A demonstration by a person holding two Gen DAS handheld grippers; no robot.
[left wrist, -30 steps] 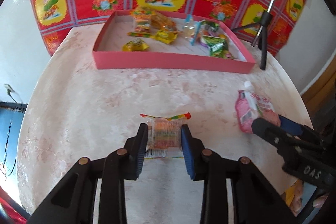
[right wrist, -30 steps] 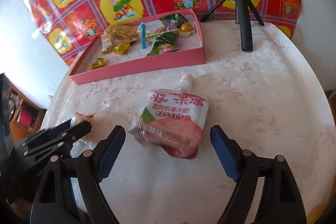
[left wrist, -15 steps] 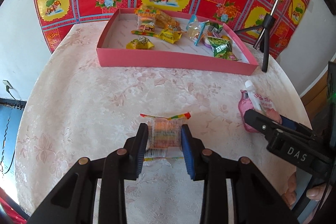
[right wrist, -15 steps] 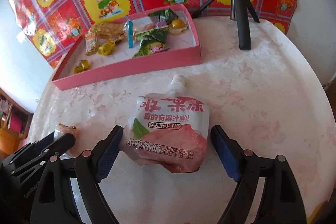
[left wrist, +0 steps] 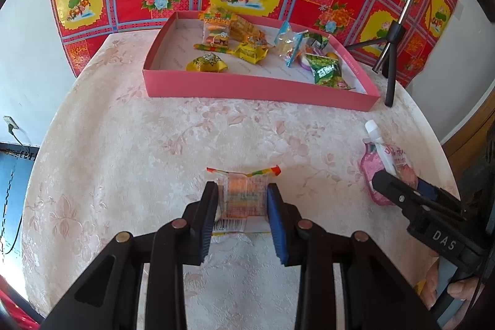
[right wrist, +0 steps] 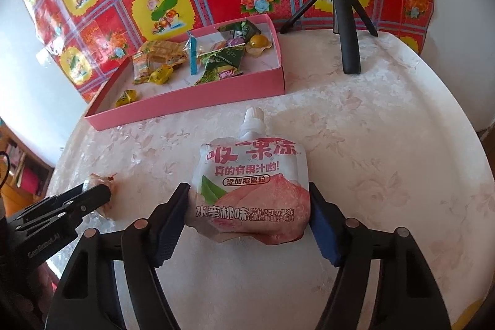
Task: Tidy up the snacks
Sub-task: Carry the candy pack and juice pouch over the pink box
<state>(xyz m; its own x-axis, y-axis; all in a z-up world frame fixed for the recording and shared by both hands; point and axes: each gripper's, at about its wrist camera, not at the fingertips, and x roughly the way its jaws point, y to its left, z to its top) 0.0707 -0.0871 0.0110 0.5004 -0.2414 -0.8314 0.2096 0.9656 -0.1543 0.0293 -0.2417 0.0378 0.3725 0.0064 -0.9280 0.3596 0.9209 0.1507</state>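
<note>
My left gripper (left wrist: 242,186) is shut on a small clear packet of striped candy (left wrist: 246,194) on the pale floral tablecloth. In the right wrist view a pink peach jelly pouch (right wrist: 250,169) with a white spout lies flat between the fingers of my right gripper (right wrist: 248,187). Its jaws are closing, and the pads meet the pouch's two side edges. The pouch (left wrist: 386,156) also shows at the right of the left wrist view. Beyond both stands the pink tray (left wrist: 260,88), holding several wrapped snacks.
A black tripod (right wrist: 346,20) stands on the table right of the tray (right wrist: 185,101). A red floral cloth hangs behind. The round table's edge (left wrist: 40,175) curves close on the left. A person's fingers (left wrist: 439,286) show at the lower right.
My right gripper's fingers have drawn in from wide apart until they touch the sides of the jelly pouch. The left gripper has kept its hold on the candy packet in place.
</note>
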